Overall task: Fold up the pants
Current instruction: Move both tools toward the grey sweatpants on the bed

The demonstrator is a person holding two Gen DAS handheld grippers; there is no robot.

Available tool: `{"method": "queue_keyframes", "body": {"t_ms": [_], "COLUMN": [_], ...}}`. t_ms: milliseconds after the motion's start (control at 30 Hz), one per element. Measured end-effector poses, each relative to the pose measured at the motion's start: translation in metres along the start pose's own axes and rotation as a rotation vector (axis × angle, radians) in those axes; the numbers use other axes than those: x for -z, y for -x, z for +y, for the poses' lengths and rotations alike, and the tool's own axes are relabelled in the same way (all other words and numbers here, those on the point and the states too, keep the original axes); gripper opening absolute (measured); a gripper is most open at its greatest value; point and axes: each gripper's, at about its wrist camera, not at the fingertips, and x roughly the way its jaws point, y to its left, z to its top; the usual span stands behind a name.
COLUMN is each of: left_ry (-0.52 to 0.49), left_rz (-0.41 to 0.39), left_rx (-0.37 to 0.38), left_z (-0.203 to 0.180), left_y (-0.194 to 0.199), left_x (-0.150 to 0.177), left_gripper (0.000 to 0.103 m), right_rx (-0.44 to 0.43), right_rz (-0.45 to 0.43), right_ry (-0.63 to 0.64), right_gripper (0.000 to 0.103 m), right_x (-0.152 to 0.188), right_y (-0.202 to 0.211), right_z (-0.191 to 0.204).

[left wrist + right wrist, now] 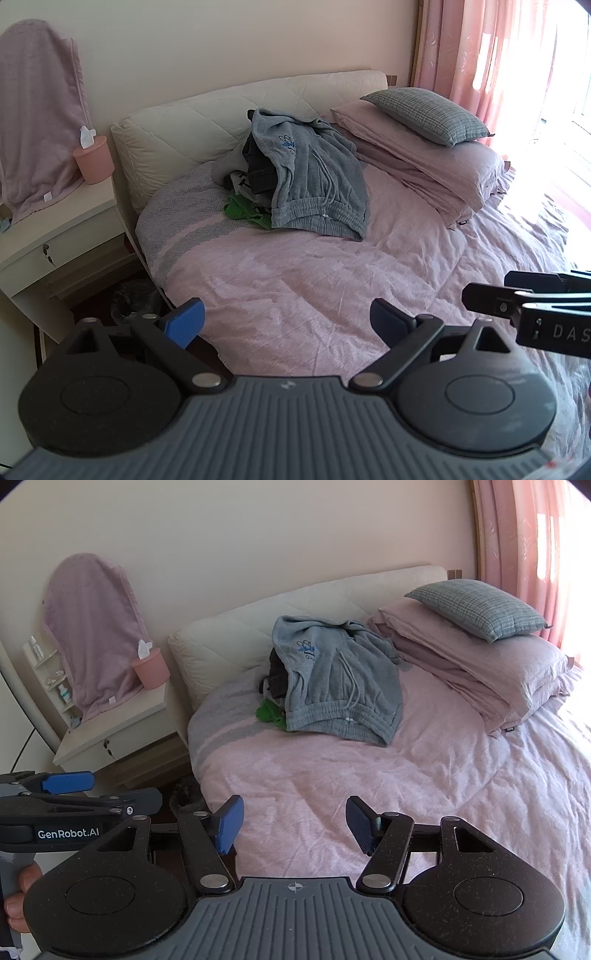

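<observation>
Grey sweatpants (317,181) (340,686) with a drawstring waistband lie crumpled on top of a clothes pile near the headboard. Dark garments (258,173) and a green one (243,210) (269,712) show under them. My left gripper (288,325) is open over the near part of the pink bedspread (295,280), well short of the pile, with nothing between its blue pads. My right gripper (295,823) is open too, empty, above the bedspread (406,775). Each gripper shows in the other's view: the right one (517,299) at the right edge, the left one (74,790) at the left edge.
A white nightstand (55,236) (122,731) with a pink tissue bucket (94,158) (151,666) stands left of the bed. Stacked pink bedding and a grey pillow (424,114) (480,607) occupy the far right. Pink curtains (491,51) hang by a bright window. A hand (22,904) holds the left gripper.
</observation>
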Motion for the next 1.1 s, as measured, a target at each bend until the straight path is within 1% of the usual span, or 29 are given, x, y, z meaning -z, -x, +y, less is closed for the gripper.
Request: {"method": "queue_keyframes", "body": {"t_ms": [300, 533, 767, 967, 1100], "left_ry": [0.011, 0.003, 0.000, -0.029, -0.067], "left_rz": [0.009, 0.023, 0.038, 0.061, 0.080], "left_rx": [-0.011, -0.015, -0.019, 0.007, 0.038], "left_z": [-0.004, -0.005, -0.002, 0.000, 0.003], "left_y": [-0.010, -0.019, -0.033, -0.058, -0.089], "left_x": [-0.002, -0.003, -0.012, -0.028, -0.047], "left_gripper": [0.094, 0.094, 0.094, 0.094, 0.094], "right_rx": [-0.017, -0.030, -0.031, -0.011, 0.021], "right_rz": [0.010, 0.024, 0.036, 0.043, 0.040], "right_ry": [0.010, -0.006, -0.010, -0.037, -0.078], "right_gripper": [0.058, 0.058, 0.058, 0.058, 0.058], "right_x": [0.000, -0.004, -0.010, -0.022, -0.034], "right_y": [-0.007, -0.015, -0.026, -0.043, -0.059], "right_z": [-0.005, -0.010, -0.011, -0.019, -0.030]}}
